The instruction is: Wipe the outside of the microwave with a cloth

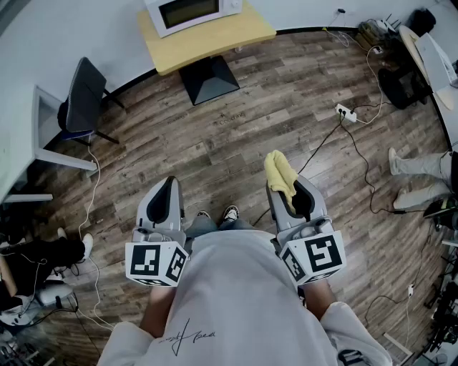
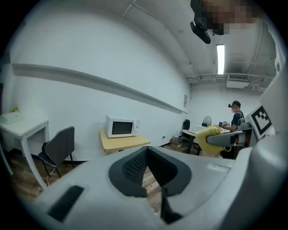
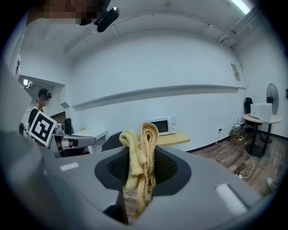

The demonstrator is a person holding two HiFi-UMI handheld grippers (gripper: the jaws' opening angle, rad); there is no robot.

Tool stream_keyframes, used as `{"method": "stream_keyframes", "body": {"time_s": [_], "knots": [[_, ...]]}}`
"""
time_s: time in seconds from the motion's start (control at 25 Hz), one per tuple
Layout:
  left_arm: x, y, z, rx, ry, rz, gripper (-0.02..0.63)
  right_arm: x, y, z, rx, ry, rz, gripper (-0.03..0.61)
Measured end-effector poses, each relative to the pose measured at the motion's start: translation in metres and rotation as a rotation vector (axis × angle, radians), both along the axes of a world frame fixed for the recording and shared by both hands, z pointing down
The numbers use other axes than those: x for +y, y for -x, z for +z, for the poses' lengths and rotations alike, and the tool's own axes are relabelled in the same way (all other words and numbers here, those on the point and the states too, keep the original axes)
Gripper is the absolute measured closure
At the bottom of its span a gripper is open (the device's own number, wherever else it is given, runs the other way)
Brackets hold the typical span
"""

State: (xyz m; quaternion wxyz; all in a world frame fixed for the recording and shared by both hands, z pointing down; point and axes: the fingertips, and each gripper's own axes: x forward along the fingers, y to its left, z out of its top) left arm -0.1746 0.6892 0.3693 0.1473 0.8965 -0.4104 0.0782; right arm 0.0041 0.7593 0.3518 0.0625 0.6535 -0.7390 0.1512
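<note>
Bright, even indoor light all round. A ceiling tube [image 2: 220, 57] at the upper right of the left gripper view burns out to white. Shadows on the wooden floor [image 1: 286, 121] are soft. Both gripper views bulge, with black corners. In the right gripper view the cloth [image 3: 143, 157] shows its weave, while the lower edges smear.

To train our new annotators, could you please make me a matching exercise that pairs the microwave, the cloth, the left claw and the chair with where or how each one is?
Things:
1. microwave
2. cloth
3. left claw
4. chair

Place or state:
A. shut, nothing in it
B. on the yellow table
C. standing on the wooden floor
D. pinched in the right claw

Pairs: 1-B, 2-D, 3-A, 4-C.
</note>
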Motion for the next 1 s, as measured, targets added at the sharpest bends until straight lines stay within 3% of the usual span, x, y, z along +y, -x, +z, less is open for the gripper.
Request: {"method": "stream_keyframes", "body": {"time_s": [0.56,1.0], "knots": [[0.000,0.000,0.006,-0.024,0.024,-0.006,0.623,-0.002,0.002,0.004,-0.070,-0.026,-0.052,0.454],[-0.052,-0.012,0.026,-0.014,0.077,-0.012,0.623,-0.057,-0.017,0.027,-0.067,0.056,-0.036,0.446]]}}
